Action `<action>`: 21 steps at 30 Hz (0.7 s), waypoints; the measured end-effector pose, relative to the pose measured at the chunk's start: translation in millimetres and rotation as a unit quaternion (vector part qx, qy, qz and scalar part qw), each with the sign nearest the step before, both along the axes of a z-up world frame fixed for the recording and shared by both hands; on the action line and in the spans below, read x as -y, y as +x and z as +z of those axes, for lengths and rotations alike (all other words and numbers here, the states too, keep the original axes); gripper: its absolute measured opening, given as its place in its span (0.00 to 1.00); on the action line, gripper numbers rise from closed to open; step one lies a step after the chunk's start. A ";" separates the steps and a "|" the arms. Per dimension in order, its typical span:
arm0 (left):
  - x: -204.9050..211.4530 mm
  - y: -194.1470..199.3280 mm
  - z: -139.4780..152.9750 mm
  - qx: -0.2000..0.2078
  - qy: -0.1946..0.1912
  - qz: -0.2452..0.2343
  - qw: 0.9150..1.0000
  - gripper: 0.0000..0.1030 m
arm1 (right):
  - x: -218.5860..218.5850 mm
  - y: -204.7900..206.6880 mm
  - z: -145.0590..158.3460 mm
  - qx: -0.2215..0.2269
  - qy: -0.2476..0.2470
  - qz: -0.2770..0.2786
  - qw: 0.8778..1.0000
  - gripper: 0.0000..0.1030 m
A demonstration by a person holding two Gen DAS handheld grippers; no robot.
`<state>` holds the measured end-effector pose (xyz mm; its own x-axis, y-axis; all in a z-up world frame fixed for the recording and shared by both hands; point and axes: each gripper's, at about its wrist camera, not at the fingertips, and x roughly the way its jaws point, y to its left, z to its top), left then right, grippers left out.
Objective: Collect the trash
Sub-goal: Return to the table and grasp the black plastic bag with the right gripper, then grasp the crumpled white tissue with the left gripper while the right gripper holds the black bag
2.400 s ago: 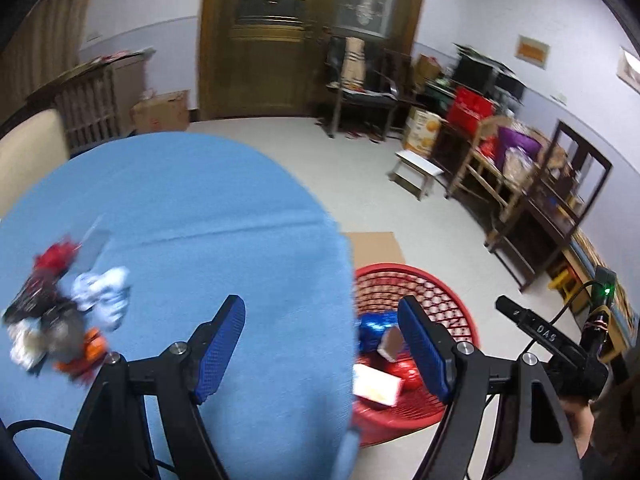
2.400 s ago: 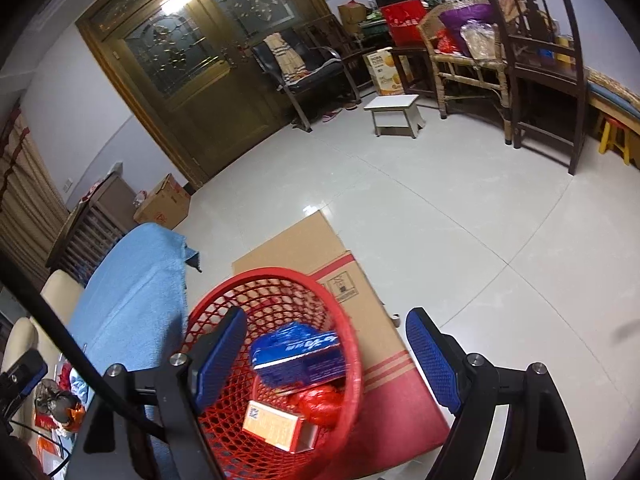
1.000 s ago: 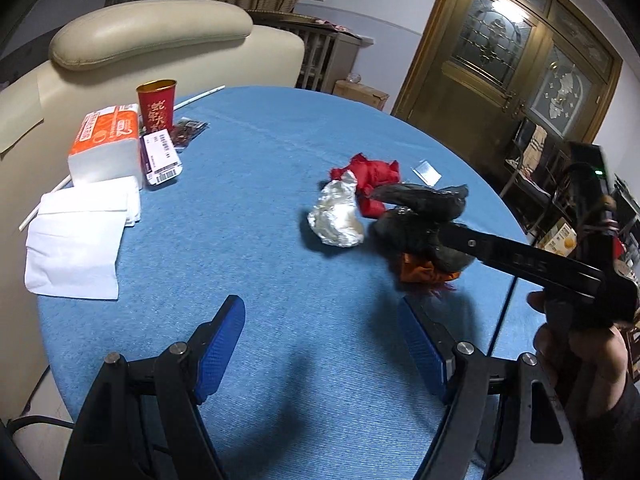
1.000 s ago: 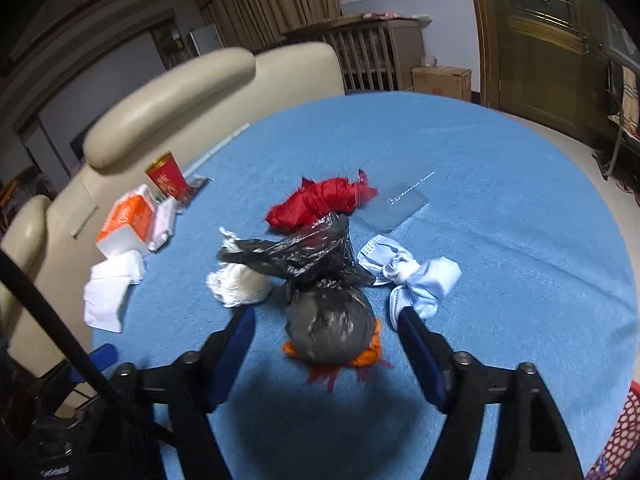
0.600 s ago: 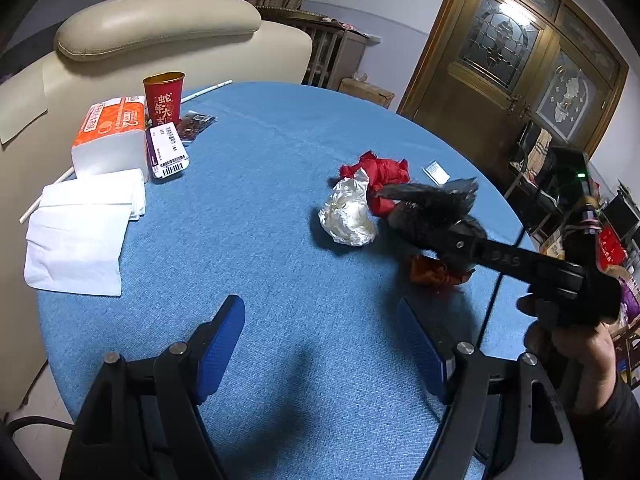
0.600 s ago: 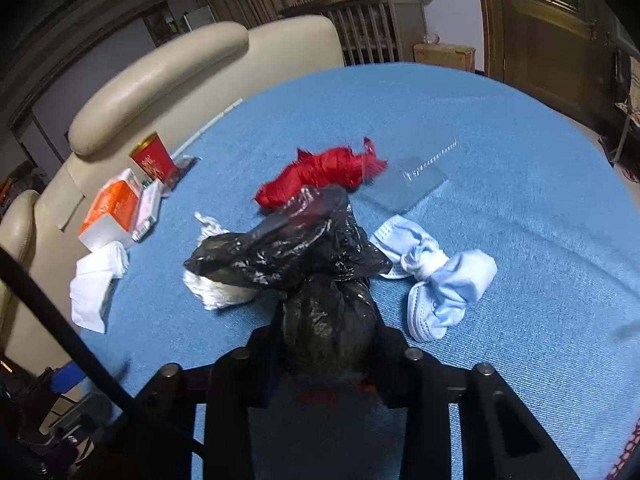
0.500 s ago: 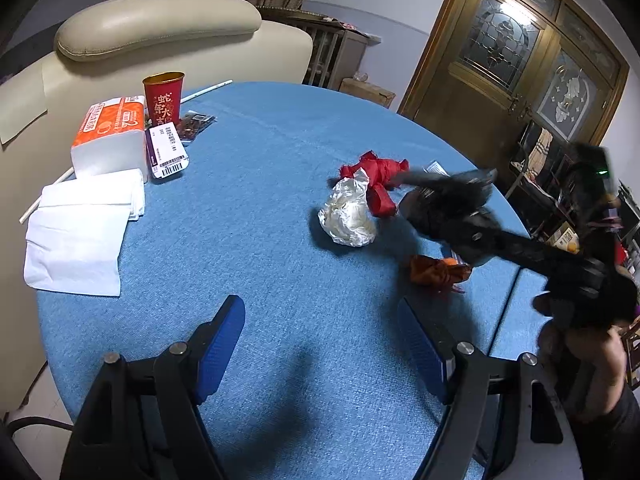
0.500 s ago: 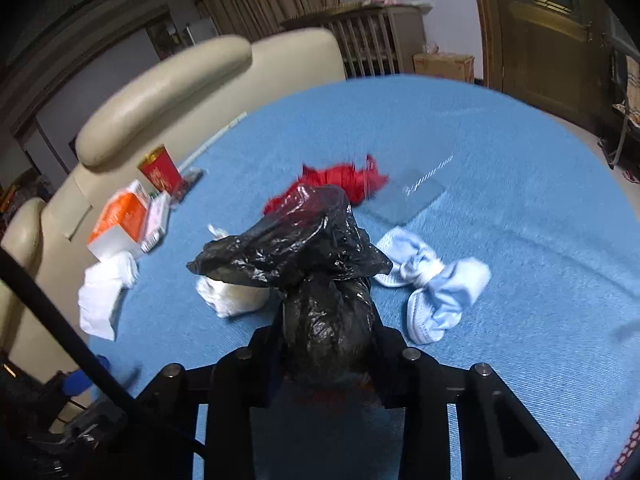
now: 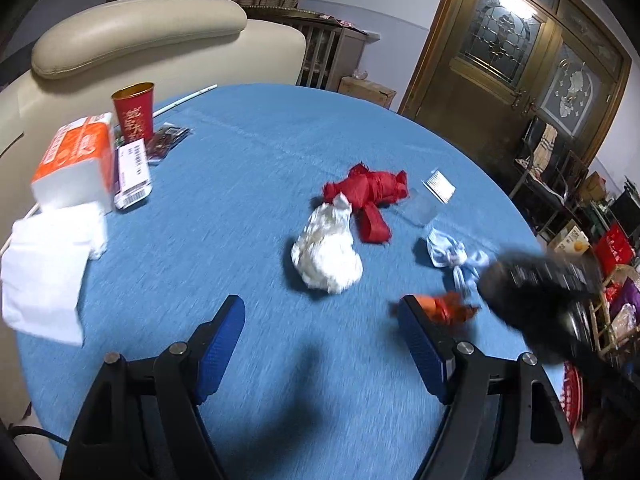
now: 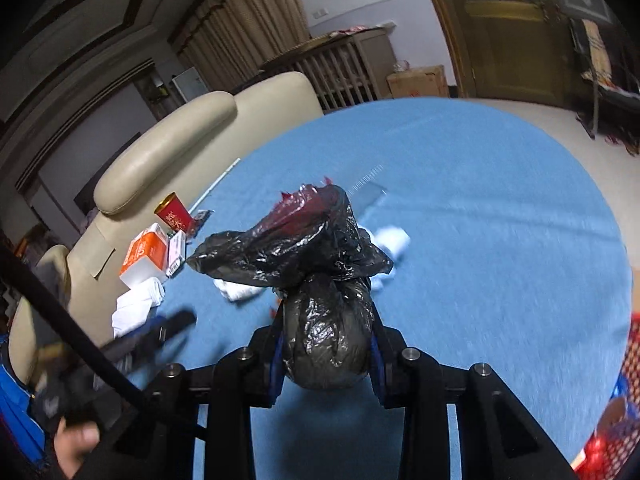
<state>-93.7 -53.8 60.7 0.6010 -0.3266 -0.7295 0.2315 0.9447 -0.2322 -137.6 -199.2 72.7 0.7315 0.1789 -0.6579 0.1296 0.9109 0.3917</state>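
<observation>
Blue cloth covers the round table point(image 9: 260, 152), with crumpled litter strewn mid-table. Your right tool point(image 10: 326, 354) is clamped on the knotted black trash bag point(image 10: 320, 280), lifted clear; your left tool point(image 9: 320, 356) gapes empty. Slick plastic may slip out during the swing toward what looks like the red basket point(image 10: 630, 364).

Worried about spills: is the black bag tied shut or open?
Tied shut: the black bag is cinched at its neck above the right gripper, loose plastic flaring beyond it.
</observation>
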 end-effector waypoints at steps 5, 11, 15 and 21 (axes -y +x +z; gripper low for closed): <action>22.3 30.4 -9.6 -0.006 0.019 -0.010 1.000 0.77 | 14.5 -16.9 -13.0 -0.008 0.021 -0.020 1.000 0.35; 36.6 56.5 -28.3 -0.021 0.040 0.001 0.999 0.77 | 22.8 -25.8 -16.3 -0.008 0.032 -0.030 0.999 0.35; 36.4 64.6 -37.6 -0.025 0.055 0.008 0.998 0.76 | 27.7 -27.3 -18.5 -0.012 0.037 -0.033 0.999 0.35; 30.4 59.7 -38.1 -0.033 0.042 -0.015 0.998 0.38 | 21.3 -22.6 -16.5 -0.012 0.034 -0.029 0.999 0.35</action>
<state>-34.0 -84.2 22.5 0.5409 -0.2798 -0.7932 0.2475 0.9542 -0.1678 -160.2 -220.5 56.1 0.7255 0.1811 -0.6640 0.1919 0.8733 0.4478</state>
